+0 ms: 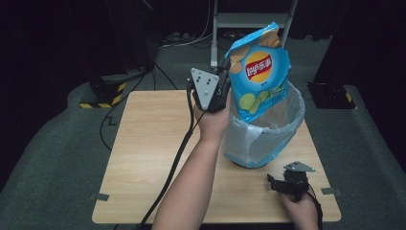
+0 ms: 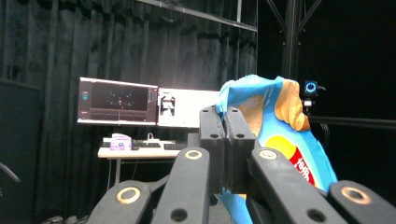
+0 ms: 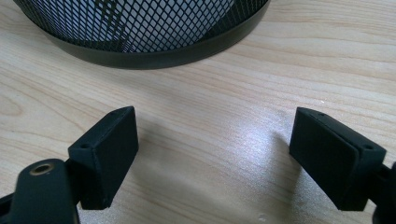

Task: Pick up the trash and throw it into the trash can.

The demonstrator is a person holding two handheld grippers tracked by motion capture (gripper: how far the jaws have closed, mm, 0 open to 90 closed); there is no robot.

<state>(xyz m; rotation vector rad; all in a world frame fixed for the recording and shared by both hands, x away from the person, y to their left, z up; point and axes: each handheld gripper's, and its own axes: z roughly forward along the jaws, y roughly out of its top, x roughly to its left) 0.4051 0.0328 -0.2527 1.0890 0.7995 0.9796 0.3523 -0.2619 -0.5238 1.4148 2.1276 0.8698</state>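
One Lay's-logo chip bag [image 1: 258, 72] (blue), left claw [image 1: 224, 72] pinching

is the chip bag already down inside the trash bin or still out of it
Mostly out. The left claw holds the chip bag upright by its edge above the trash bin; whether its bottom corner dips below the liner's rim, I cannot tell.

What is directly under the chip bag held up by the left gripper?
Below the chip bag stands a mesh bin lined with a translucent plastic bag; the chip bag's lower end dips behind the liner's rim. The bin's inside is hidden.
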